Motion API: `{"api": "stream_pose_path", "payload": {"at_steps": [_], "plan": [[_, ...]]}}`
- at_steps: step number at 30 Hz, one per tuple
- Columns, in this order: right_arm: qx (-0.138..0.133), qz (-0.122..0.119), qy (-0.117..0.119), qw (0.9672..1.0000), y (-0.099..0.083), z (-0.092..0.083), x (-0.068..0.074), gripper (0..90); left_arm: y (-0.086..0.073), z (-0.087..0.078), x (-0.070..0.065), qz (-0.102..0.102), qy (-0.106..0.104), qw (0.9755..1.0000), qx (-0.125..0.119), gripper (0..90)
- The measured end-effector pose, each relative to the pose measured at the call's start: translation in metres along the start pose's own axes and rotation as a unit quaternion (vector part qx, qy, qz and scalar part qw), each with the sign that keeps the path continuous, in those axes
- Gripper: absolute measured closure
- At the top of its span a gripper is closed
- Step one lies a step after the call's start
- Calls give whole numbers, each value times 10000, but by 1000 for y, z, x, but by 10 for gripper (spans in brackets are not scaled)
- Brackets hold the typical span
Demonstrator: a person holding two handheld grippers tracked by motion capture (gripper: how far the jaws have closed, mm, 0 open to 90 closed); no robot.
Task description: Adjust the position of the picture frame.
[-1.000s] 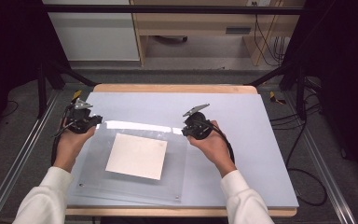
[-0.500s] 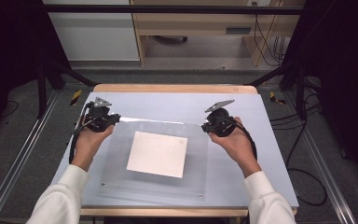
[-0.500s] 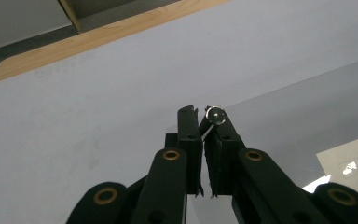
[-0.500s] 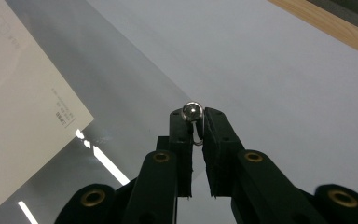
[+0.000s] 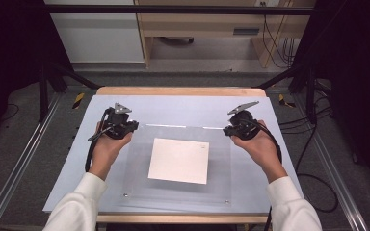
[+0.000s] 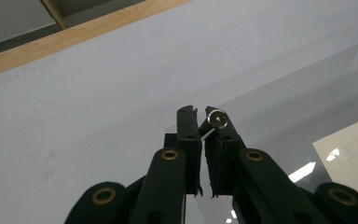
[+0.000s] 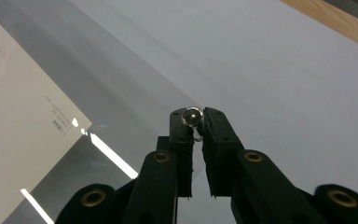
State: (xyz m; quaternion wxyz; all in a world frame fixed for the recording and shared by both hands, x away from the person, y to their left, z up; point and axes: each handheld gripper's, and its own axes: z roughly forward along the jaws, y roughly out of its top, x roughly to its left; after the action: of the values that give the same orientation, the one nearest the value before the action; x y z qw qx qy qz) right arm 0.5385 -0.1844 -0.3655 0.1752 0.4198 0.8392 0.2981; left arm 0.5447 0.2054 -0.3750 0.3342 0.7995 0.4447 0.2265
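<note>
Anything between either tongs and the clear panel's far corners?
Nothing visible. The left tongs are shut on the clear panel at its far left corner, by the metal stud; the right tongs are shut on the far right corner. Only the white sheet lies under it.

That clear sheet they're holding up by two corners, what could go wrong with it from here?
Each tool, left and right, pinches the clear sheet only at a far corner, by a small metal stud, so a corner could slip free. The white paper might slide toward the near edge as the sheet tilts.
</note>
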Motion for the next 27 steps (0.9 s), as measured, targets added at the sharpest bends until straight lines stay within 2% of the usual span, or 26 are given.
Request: {"api": "stream_pose_path", "payload": {"at_steps": [5,18,27], "plan": [[50,33,-7,10000,-3,3,-7,828,-1,3,-5,25,0,10000,13,840],[211,173,62,9996,-8,12,-14,827,-8,7,-12,55,-38,9999,120,834],[319,202,99,9992,-5,24,-17,827,-10,14,-7,68,-25,9997,220,831]]}}
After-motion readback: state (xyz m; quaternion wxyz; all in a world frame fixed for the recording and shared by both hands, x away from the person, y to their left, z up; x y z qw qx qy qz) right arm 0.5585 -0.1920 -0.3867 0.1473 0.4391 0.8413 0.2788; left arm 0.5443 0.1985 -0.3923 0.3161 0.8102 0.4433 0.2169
